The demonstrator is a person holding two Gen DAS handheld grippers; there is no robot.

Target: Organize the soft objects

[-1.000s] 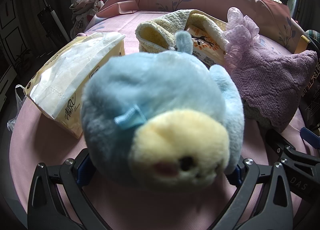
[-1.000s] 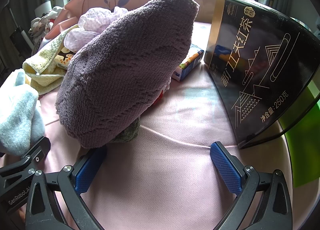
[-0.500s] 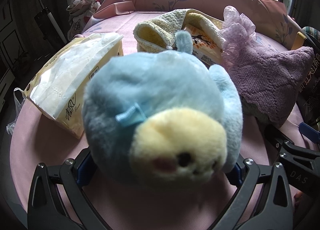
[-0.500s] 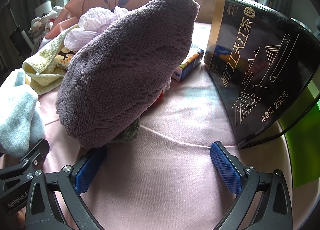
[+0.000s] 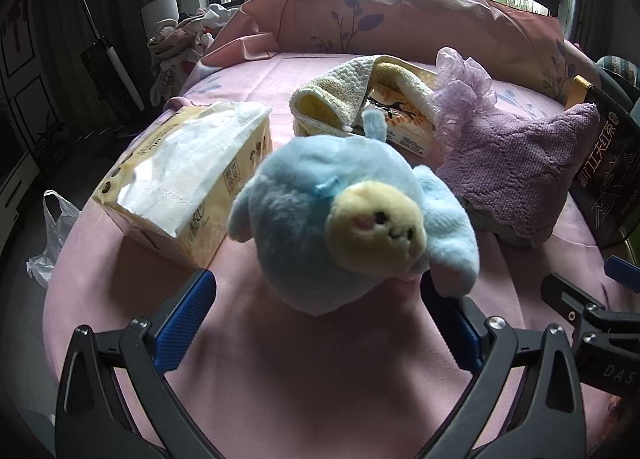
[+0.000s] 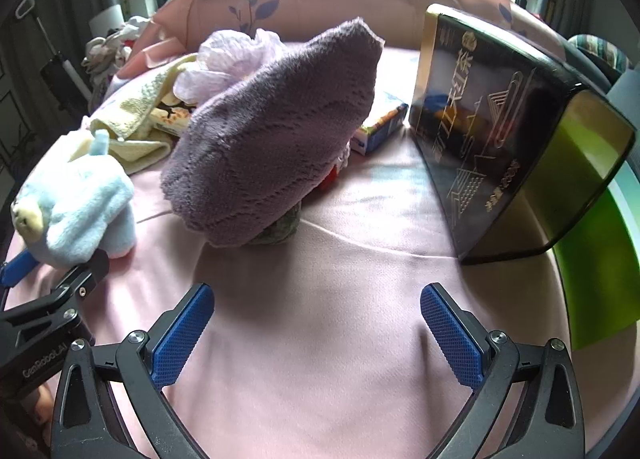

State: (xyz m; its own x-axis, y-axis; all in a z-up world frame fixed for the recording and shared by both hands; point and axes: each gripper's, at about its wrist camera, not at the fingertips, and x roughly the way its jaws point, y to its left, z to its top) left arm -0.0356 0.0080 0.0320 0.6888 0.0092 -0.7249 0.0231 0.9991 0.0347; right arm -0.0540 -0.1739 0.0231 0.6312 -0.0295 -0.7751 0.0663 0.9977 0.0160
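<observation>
Since a moment ago we have let go of the plush [image 5: 340,227], which now sits on the bed just left of the purple towel [image 6: 276,131], both left gripper [image 5: 316,315] and right gripper [image 6: 316,335] spread wide and empty, grouping softs together.

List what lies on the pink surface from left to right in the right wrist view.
Blue plush toy → yellow towel → purple knitted cloth → small blue box → black tea box.
</observation>
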